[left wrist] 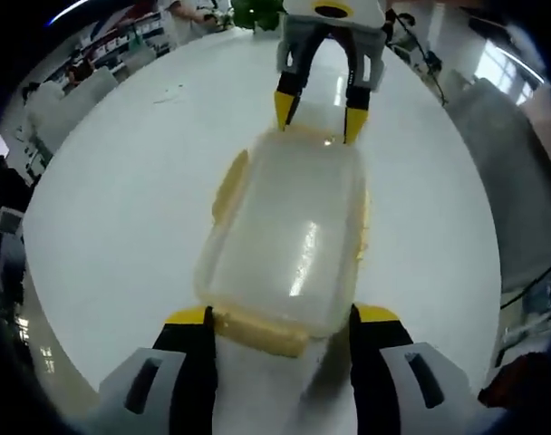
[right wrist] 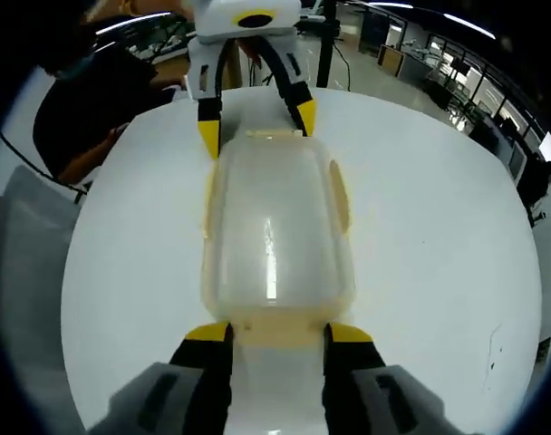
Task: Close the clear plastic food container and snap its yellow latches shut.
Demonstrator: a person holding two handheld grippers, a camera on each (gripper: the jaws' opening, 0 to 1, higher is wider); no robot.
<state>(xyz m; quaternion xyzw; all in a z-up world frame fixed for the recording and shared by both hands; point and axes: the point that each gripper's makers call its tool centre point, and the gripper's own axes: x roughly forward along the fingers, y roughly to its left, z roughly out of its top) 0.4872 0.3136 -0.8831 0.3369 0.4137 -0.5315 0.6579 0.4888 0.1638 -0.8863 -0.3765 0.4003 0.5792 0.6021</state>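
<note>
1 clear container (left wrist: pixel 289 245) w/ lid on, 1 white table (left wrist: pixel 121 208), 2 grippers — left (left wrist: pixel 280 319), right (right wrist: pixel 277 333).

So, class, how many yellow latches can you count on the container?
4: one at each short end, by the left gripper and the right gripper, and one on each long side of the container.

A round white table (left wrist: pixel 121 199) (glossy, catching ceiling lights), with a green plant (left wrist: pixel 256 13) beyond it.
</note>
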